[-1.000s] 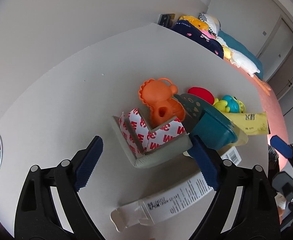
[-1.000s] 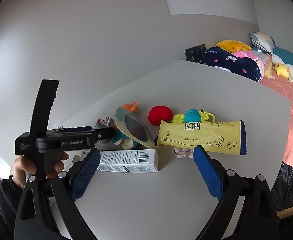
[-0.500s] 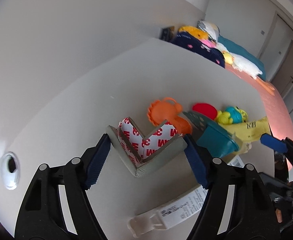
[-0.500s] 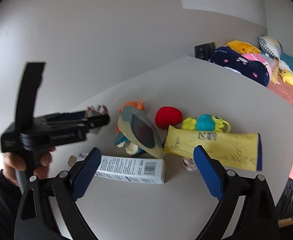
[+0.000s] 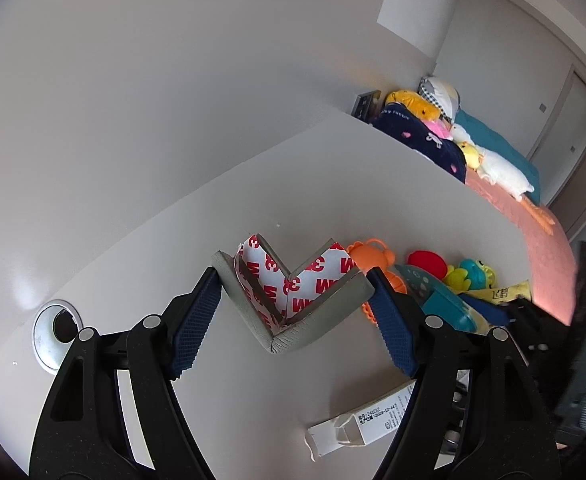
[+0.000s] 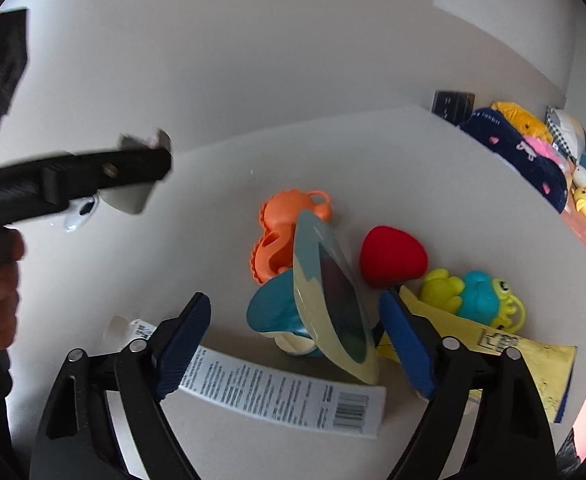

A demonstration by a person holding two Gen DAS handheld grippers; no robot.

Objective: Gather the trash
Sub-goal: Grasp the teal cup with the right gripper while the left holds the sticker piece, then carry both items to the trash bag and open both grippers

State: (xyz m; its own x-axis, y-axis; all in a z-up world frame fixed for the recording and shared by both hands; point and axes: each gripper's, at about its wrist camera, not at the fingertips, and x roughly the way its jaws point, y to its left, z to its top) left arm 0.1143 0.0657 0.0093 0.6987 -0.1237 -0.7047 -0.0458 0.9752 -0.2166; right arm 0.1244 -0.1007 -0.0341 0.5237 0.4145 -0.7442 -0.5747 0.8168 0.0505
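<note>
My left gripper (image 5: 293, 312) is shut on a grey L-shaped foam corner guard (image 5: 293, 300) with red-and-white 3M backing and holds it above the white table (image 5: 333, 184). It also shows blurred at the upper left of the right wrist view (image 6: 137, 192). My right gripper (image 6: 293, 344) is open and empty, low over the table, around a teal and cream bowl (image 6: 325, 304). A long white carton (image 6: 277, 392) lies in front of it; its open end shows in the left wrist view (image 5: 357, 424). A yellow snack packet (image 6: 525, 364) lies at the right.
Toys lie on the table: an orange lion (image 6: 281, 232), a red piece (image 6: 393, 256), a green and blue frog (image 6: 473, 296). A metal cable grommet (image 5: 55, 332) sits at the table's left. A bed with plush toys (image 5: 433, 132) lies beyond the far edge.
My left gripper closed on the corner guard and lifted it up off the table. My right gripper moved forward and down, toward the bowl and carton.
</note>
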